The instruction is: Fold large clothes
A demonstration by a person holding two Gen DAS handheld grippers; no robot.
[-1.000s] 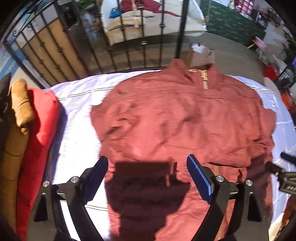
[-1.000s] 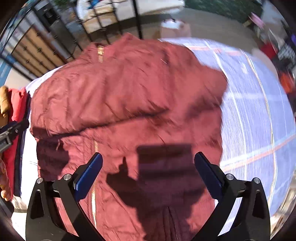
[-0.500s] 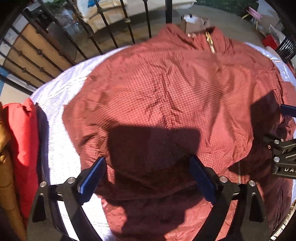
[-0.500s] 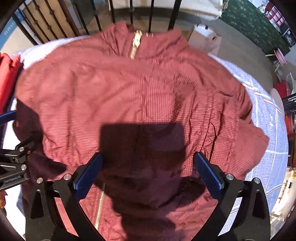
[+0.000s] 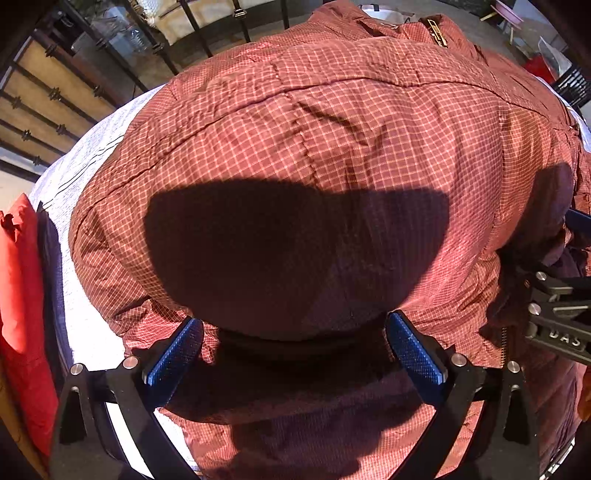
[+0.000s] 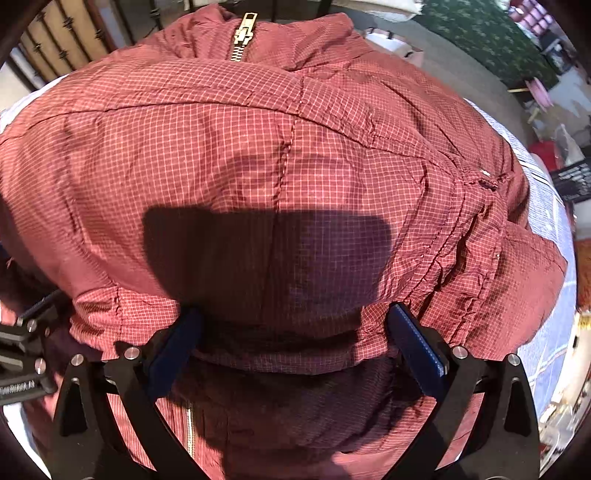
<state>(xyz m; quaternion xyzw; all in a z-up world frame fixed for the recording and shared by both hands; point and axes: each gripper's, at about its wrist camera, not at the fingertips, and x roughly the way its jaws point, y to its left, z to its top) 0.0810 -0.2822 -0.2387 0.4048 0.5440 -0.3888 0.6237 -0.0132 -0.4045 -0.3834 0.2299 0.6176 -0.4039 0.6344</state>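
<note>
A dark red checked jacket [image 5: 314, 155] with a brass zipper [image 6: 243, 35] lies spread on a white-covered surface [image 5: 85, 177], its sleeves folded across the body. It fills the right wrist view too [image 6: 295, 155]. My left gripper [image 5: 291, 347] is open, its blue pads straddling a folded fabric edge close below. My right gripper [image 6: 291, 339] is open, likewise low over a folded edge. Each gripper shows at the side of the other's view: the right one in the left wrist view [image 5: 557, 306], the left one in the right wrist view [image 6: 26, 354].
A red cushion [image 5: 18, 295] sits at the left edge of the surface. A black iron railing [image 5: 147, 40] runs behind the jacket's collar end. A green patterned rug [image 6: 480, 33] and clutter lie beyond on the floor.
Both grippers have dropped much closer to the jacket and moved forward; the fabric now fills both views. Both stay open.
</note>
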